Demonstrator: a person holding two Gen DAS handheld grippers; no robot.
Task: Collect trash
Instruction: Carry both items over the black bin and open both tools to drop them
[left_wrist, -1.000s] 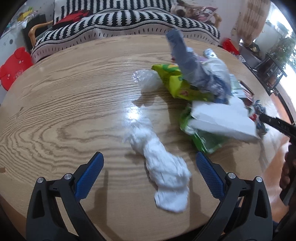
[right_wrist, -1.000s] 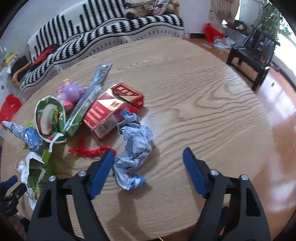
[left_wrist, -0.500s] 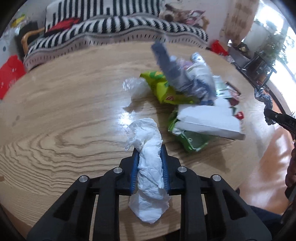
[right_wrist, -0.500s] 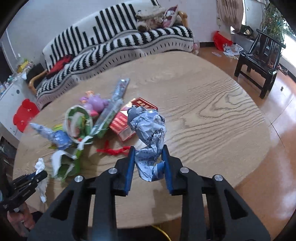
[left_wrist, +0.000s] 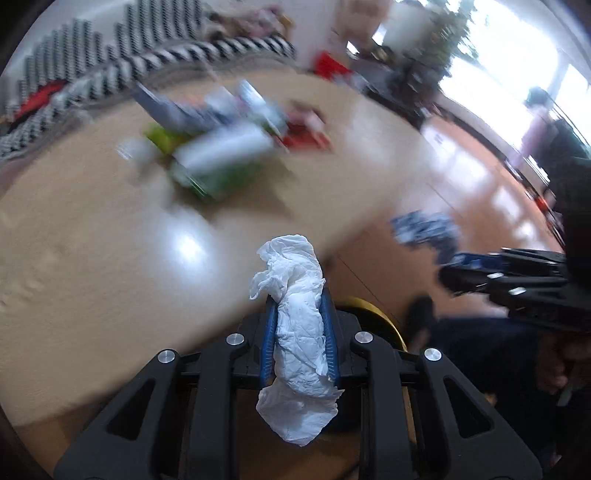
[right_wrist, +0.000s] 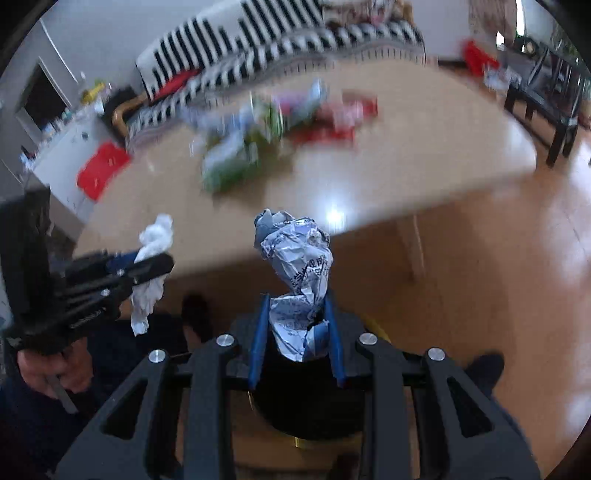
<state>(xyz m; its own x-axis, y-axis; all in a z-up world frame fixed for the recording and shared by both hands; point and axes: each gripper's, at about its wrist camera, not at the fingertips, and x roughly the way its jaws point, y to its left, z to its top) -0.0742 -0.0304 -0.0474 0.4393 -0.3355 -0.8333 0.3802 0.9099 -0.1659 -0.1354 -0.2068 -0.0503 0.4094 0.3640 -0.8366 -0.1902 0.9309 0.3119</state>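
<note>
Both hauls have swung off the table (right_wrist: 369, 192) since half a second ago. My left gripper (left_wrist: 300, 339) clamps the white tissue (left_wrist: 301, 332) and my right gripper (right_wrist: 295, 332) pinches the crumpled blue wrapper (right_wrist: 299, 266), both above the dark bin (right_wrist: 314, 406), apparently for dropping.

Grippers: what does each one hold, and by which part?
Left gripper pinches the white tissue around its middle; right gripper pinches the crumpled wrapper near its lower end.

Left gripper (left_wrist: 300, 317): clamped on tissue (left_wrist: 299, 332), off the table's (left_wrist: 92, 258) near edge.
Right gripper (right_wrist: 295, 321): clamped on wrapper (right_wrist: 301, 269), above a bin (right_wrist: 310, 406) on the floor.
Table top: litter pile (right_wrist: 266, 136) at centre.
Behind table: sofa (right_wrist: 280, 40).
</note>
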